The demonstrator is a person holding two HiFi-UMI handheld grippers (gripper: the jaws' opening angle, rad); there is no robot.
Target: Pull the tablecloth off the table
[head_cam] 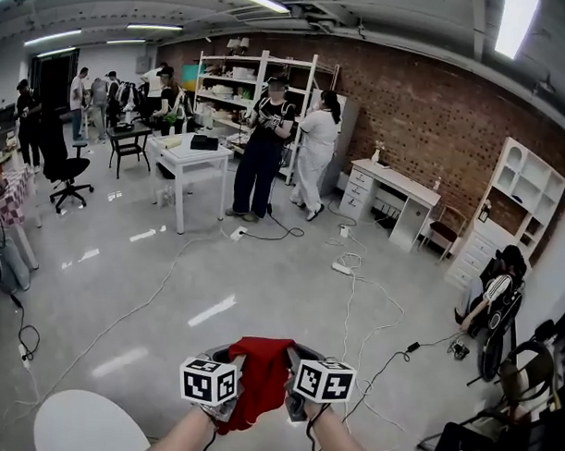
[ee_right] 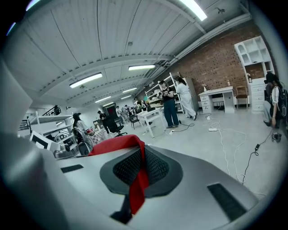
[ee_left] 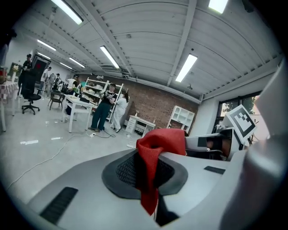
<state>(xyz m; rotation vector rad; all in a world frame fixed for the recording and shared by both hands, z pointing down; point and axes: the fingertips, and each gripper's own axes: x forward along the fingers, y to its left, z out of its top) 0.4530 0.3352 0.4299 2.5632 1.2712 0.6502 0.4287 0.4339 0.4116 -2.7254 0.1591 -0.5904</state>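
The big grey floor (head_cam: 155,271) filled most of the head view, with people (head_cam: 262,156) standing far off near the top. A round white table (head_cam: 81,430) sat in the lower left corner, and the part of its top that showed had nothing on it. The red tablecloth (head_cam: 262,373) was not on it. It was bunched up in the lower middle of the frame, held in the air to the right of the table and apart from it. The left tongs (ee_left: 148,173) were squeezed tight on one part of the cloth, with a red strip pinched between the dark pads (ee_left: 127,171) and hanging down. The right tongs (ee_right: 138,173) pinched another part the same way. The two tongs sat side by side, close together. I think the pulling step was as good as done. The next move would likely be to carry the cloth off or put it down, and both tongs would need a firm squeeze so it did not slip.
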